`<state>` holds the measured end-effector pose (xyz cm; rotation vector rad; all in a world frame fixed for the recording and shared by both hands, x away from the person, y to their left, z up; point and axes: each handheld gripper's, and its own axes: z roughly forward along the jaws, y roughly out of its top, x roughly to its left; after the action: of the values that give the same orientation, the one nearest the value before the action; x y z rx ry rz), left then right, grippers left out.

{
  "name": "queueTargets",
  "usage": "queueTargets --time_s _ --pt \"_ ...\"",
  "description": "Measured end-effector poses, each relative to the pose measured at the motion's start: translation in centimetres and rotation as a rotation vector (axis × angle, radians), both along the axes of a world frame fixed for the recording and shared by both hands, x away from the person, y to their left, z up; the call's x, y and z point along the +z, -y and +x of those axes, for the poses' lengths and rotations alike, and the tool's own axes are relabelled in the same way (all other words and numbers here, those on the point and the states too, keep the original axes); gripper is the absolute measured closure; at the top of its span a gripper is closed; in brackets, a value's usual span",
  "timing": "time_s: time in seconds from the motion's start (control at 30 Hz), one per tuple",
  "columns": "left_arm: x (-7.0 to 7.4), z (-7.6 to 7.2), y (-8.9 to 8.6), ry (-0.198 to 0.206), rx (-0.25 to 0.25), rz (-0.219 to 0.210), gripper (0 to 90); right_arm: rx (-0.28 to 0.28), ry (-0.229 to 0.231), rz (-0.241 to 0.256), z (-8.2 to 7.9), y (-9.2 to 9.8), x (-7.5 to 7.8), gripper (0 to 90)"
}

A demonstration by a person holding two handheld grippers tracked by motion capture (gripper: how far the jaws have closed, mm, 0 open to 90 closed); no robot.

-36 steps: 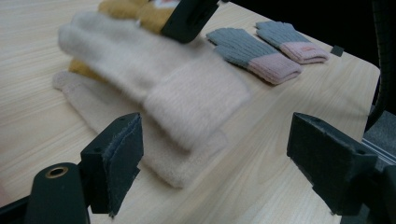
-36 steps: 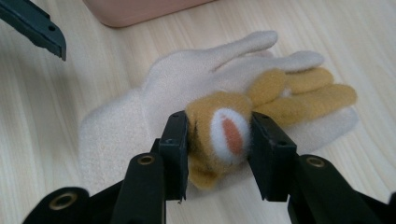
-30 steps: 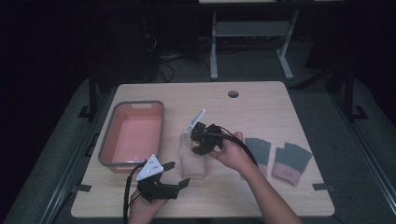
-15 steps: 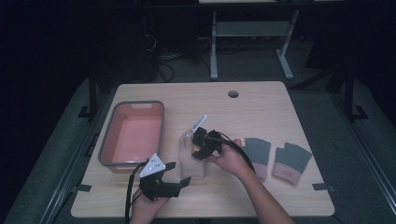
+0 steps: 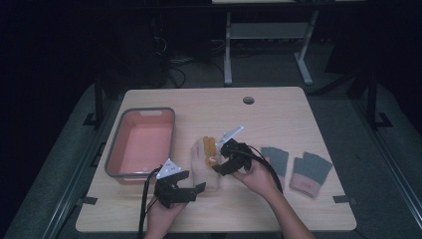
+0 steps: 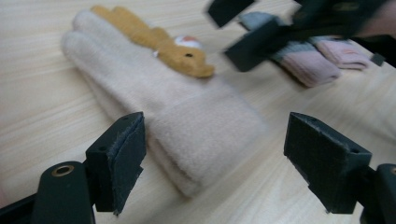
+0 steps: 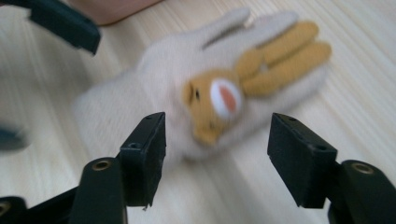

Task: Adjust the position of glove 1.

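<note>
One cream glove [image 5: 205, 167] with a bunny lies on the desk [image 5: 278, 109]. Right of it are two grey-pink gloves [image 5: 311, 173]. Left of it is one pink tub [image 5: 141, 144].

Glove [image 5: 204, 164] lies mid-surface [image 5: 278, 114]. Tub [image 5: 142, 144] sits left of glove. Two mittens [image 5: 298, 169] lie right of glove. Left claw [image 5: 191, 191] just before glove; right claw [image 5: 224, 162] at glove's right edge.

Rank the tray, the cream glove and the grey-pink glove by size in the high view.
1. Tray, clearly largest.
2. Cream glove.
3. Grey-pink glove; only slightly smaller than the cream glove, which the grippers partly cover, so that order is unsure.
</note>
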<state>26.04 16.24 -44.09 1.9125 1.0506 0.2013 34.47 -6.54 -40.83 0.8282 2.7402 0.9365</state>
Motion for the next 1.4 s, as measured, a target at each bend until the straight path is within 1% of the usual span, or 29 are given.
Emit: queueTargets --time_s 0.03,0.07,0.1,0.13,0.23,0.27,0.3,0.37,0.4,0.47,0.5,0.53,0.57,0.6,0.67,0.73,0.77,0.83,0.9,0.93,0.97,1.07,1.1,1.13,1.2,1.27,1.33,1.37,1.4 --pt "-0.1 0.2 0.2 -0.008 0.009 0.003 21.2 -0.013 -0.005 0.003 -0.3 0.3 0.0 35.3" --pt "-0.1 0.3 0.3 -0.014 0.015 0.014 21.3 -0.025 -0.008 0.013 -0.5 0.8 -0.1 34.7" --pt "-0.2 0.6 0.5 -0.029 0.027 0.026 22.0 -0.031 -0.010 0.016 -0.8 1.2 -0.2 33.9" --pt "-0.3 0.7 0.6 -0.037 0.032 0.031 22.1 -0.040 -0.011 0.020 -1.1 1.7 -0.3 33.6" --pt "-0.5 1.2 0.9 -0.078 0.059 0.038 22.2 -0.062 -0.018 0.034 -1.7 2.8 -0.6 33.1" --pt "-0.6 1.4 0.9 -0.090 0.073 0.032 22.2 -0.068 -0.016 0.037 -1.8 3.2 -0.7 32.9" --pt "-0.7 1.6 0.9 -0.103 0.085 0.024 22.5 -0.081 -0.019 0.055 -2.3 3.8 -0.8 32.7" --pt "-0.8 2.0 1.0 -0.143 0.107 0.012 22.6 -0.085 -0.019 0.061 -2.4 4.2 -0.9 32.7" --pt "-0.8 2.2 1.0 -0.152 0.114 0.004 23.3 -0.092 -0.018 0.066 -2.6 4.5 -1.0 32.5" --pt "-1.0 2.6 1.0 -0.191 0.113 0.008 25.8 -0.105 -0.017 0.077 -2.8 5.0 -1.2 32.3" --pt "-1.0 2.8 1.0 -0.205 0.113 0.010 27.7 -0.107 -0.017 0.081 -2.9 5.2 -1.4 32.3" --pt "-1.1 3.0 1.1 -0.216 0.126 0.004 28.5 -0.111 -0.018 0.083 -3.0 5.5 -1.5 32.2" --pt "-1.2 3.3 1.0 -0.230 0.125 0.005 29.6 -0.119 -0.020 0.080 -3.1 5.6 -1.7 32.2" --pt "-1.2 3.4 1.0 -0.240 0.118 0.007 30.8 -0.126 -0.032 0.079 -3.2 5.8 -1.9 32.0" --pt "-1.3 3.7 1.1 -0.271 0.125 -0.014 32.2 -0.130 -0.022 0.087 -3.3 6.0 -2.0 31.9" --pt "-1.5 4.1 1.2 -0.294 0.117 -0.021 33.4 -0.138 -0.030 0.094 -3.4 6.3 -2.2 31.9" --pt "-1.6 4.2 1.4 -0.304 0.109 -0.035 33.8 -0.139 -0.028 0.096 -3.5 6.3 -2.2 31.9" --pt "-1.8 4.4 1.5 -0.318 0.086 -0.032 34.0 -0.143 -0.027 0.102 -3.6 6.4 -2.2 31.7" --pt "-1.8 4.5 1.6 -0.323 0.084 -0.036 33.7 -0.148 -0.028 0.113 -3.7 6.5 -2.1 31.6" --pt "-1.8 4.6 1.6 -0.325 0.083 -0.034 34.4 -0.151 -0.026 0.110 -3.8 6.5 -2.0 31.5" --pt "-1.8 4.6 1.5 -0.328 0.077 -0.030 35.7 -0.152 -0.022 0.111 -3.8 6.5 -2.0 31.4" --pt "-1.8 4.8 1.5 -0.333 0.059 -0.030 43.8 -0.158 -0.024 0.115 -3.8 6.6 -2.0 31.2" --pt "-1.8 4.9 1.5 -0.331 0.048 -0.033 48.0 -0.159 -0.026 0.116 -3.8 6.6 -2.0 31.1" --pt "-1.7 5.0 1.5 -0.328 0.039 -0.024 49.8 -0.161 -0.024 0.118 -3.8 6.6 -2.0 31.0" --pt "-1.7 5.2 1.6 -0.329 0.022 -0.027 53.7 -0.164 -0.028 0.122 -3.8 6.7 -2.0 30.9" --pt "-1.8 5.4 1.7 -0.338 -0.001 -0.043 55.9 -0.168 -0.026 0.123 -3.8 6.9 -2.0 30.9" --pt "-2.0 5.7 1.9 -0.364 -0.030 -0.061 56.6 -0.172 -0.025 0.129 -3.8 7.0 -1.9 31.0" --pt "-2.0 5.8 2.0 -0.367 -0.038 -0.062 56.9 -0.172 -0.025 0.129 -3.8 7.1 -1.9 30.9" --pt "-2.0 6.0 2.1 -0.367 -0.055 -0.050 57.1 -0.179 -0.027 0.129 -3.8 7.1 -1.9 31.0"
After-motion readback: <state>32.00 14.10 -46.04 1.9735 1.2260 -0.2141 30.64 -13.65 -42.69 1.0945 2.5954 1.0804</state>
